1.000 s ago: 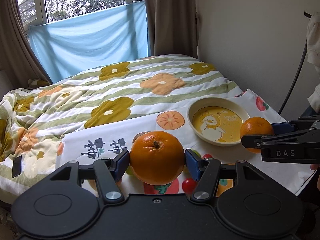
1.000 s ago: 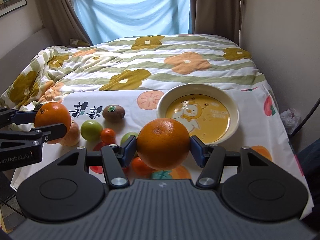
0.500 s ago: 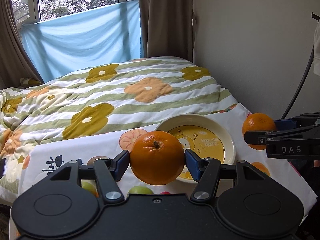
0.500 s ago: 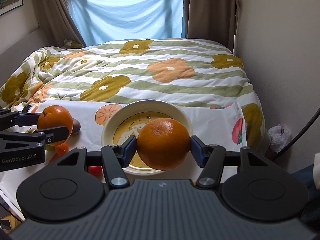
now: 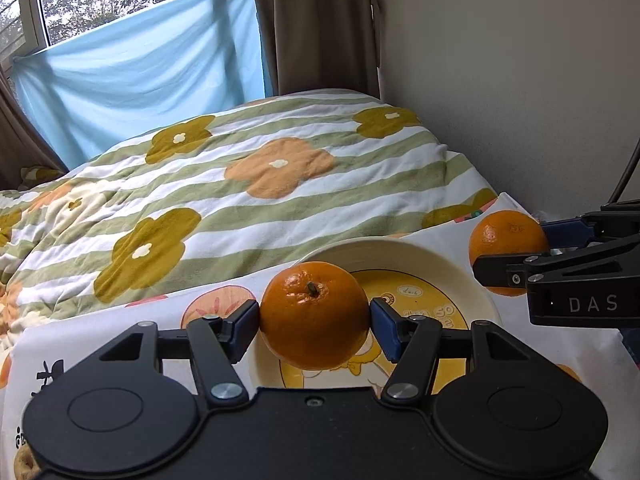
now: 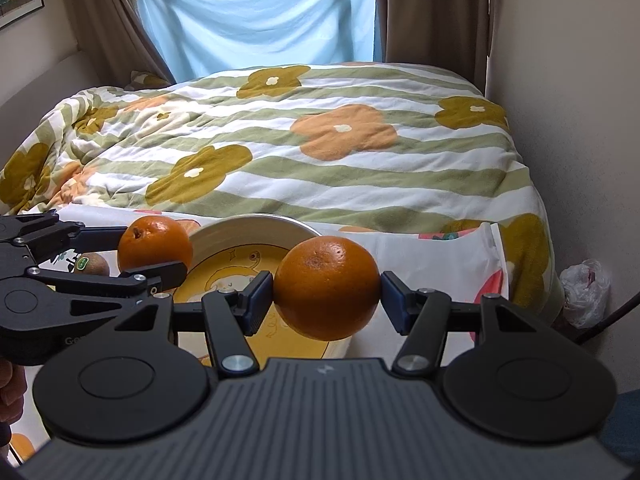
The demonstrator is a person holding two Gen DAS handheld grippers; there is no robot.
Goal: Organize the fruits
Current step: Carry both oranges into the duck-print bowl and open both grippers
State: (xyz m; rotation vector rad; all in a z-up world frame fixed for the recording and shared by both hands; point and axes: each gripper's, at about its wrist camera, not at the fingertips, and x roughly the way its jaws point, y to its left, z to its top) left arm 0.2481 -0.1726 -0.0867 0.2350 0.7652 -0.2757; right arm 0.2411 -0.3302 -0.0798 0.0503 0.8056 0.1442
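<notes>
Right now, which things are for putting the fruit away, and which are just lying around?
For the job:
- orange in the left hand-held gripper
- second orange in the right hand-held gripper
- yellow bowl beneath them
- kiwi on the cloth

Just lying about:
- flowered quilt
- blue sheet at the window
- plastic bag on the floor

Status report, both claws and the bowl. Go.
Left claw shut on orange, over bowl. Right claw shut on second orange, at bowl's right edge. Bowl holds no fruit in view. Nothing in the way.
</notes>
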